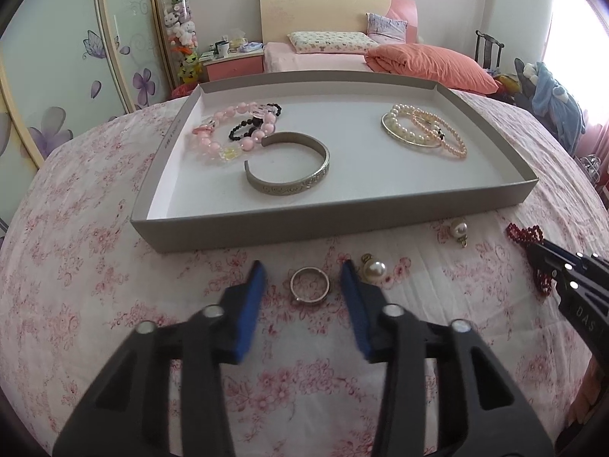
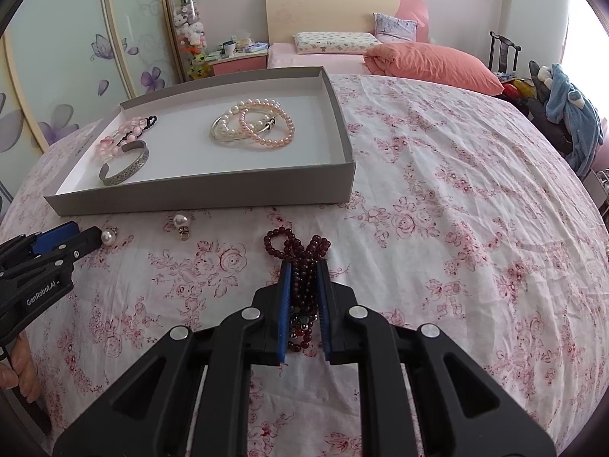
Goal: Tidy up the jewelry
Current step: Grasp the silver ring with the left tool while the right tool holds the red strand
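A grey tray (image 1: 266, 234) on the floral bedspread holds a pink bead bracelet (image 1: 228, 129), a black bead bracelet (image 1: 243, 131), a silver cuff (image 1: 293, 186) and pearl bracelets (image 1: 422, 131). My left gripper (image 1: 302, 266) is open, its blue pads either side of a silver ring (image 1: 310, 285) lying on the bedspread. Two pearl earrings (image 1: 375, 268) (image 1: 458, 230) lie to the right. My right gripper (image 2: 304, 266) is shut on a dark red bead bracelet (image 2: 304, 251) that rests on the bedspread. The tray (image 2: 198, 196) also shows in the right wrist view.
The left gripper (image 2: 68, 236) shows at the left of the right wrist view, next to one pearl earring (image 2: 107, 237); the other (image 2: 181, 222) lies in front of the tray. Pillows (image 1: 327, 42) and an orange quilt (image 1: 430, 63) lie at the bed's head.
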`<state>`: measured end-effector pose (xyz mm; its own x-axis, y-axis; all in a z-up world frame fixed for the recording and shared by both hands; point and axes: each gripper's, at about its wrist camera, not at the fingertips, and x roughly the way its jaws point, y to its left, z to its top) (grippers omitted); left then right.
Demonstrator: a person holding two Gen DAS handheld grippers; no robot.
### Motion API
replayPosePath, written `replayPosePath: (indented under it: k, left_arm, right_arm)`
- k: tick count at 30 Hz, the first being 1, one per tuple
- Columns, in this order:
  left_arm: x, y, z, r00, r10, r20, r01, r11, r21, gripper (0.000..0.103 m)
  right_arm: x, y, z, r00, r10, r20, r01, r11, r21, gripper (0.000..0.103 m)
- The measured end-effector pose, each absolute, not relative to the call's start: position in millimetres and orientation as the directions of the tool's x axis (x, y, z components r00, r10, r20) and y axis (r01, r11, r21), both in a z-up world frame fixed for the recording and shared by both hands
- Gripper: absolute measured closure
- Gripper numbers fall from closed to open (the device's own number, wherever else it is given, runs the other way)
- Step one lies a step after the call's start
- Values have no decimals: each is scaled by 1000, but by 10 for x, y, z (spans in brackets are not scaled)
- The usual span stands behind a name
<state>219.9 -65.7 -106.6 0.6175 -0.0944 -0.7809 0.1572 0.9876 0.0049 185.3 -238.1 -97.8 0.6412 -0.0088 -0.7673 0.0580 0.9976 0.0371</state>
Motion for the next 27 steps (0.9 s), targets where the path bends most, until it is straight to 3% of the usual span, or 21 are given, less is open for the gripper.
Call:
replayPosePath:
  k: [2,27]
  left_arm:
    - [2209,-643,-1061,619,-95,-780,152,988,1,81]
    - [1957,-162,-1036,623,-50,-781,95,995,11,78]
  right_arm:
    - [1858,-2377,-975,641,-7,-767,57,998,38,89]
    - [1854,-2278,-973,641,19,-768,12,999,35,89]
